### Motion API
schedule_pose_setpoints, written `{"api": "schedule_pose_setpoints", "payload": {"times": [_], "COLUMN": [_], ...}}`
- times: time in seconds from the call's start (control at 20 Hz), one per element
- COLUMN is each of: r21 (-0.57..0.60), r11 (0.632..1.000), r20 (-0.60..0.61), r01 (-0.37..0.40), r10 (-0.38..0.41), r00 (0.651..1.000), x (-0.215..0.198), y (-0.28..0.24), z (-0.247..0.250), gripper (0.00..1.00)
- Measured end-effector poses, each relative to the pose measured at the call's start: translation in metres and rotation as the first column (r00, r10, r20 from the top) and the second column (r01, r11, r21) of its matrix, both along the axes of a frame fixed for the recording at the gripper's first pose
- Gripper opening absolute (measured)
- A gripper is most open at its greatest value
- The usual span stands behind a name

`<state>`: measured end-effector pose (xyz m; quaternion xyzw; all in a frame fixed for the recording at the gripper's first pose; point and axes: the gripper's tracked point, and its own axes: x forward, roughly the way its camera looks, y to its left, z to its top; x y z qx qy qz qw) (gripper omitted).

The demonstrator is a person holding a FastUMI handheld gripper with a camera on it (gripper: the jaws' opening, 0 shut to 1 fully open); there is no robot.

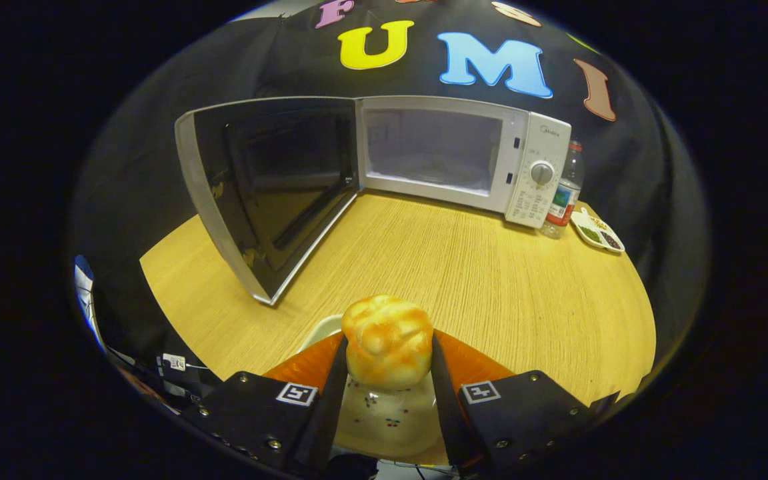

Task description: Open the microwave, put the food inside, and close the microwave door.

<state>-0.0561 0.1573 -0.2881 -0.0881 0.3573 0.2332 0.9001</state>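
Observation:
A golden bun sits between my two fingers, which press on its sides; my gripper is shut on it. Below the bun lies a white plate with small cherry prints, and the bun seems lifted just off it. Beyond the fingers, at the back of the wooden table, stands a white microwave. Its door is swung wide open to the left, and the lit cavity looks bare.
To the right of the microwave stand a clear bottle with a red cap and a small white dish holding bits of food. The open door juts forward over the table's left half.

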Motion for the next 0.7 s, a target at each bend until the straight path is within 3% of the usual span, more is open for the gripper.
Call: {"api": "schedule_pose_setpoints", "payload": {"times": [0.3, 0.7], "r21": [0.088, 0.26], "r11": [0.993, 0.943], "r20": [0.089, 0.121], "r01": [0.073, 0.209], "r10": [-0.081, -0.247], "r00": [0.993, 0.962], "x": [0.058, 0.136], "y": [0.02, 0.052], "z": [0.035, 0.04], "gripper": [0.64, 0.64]}}
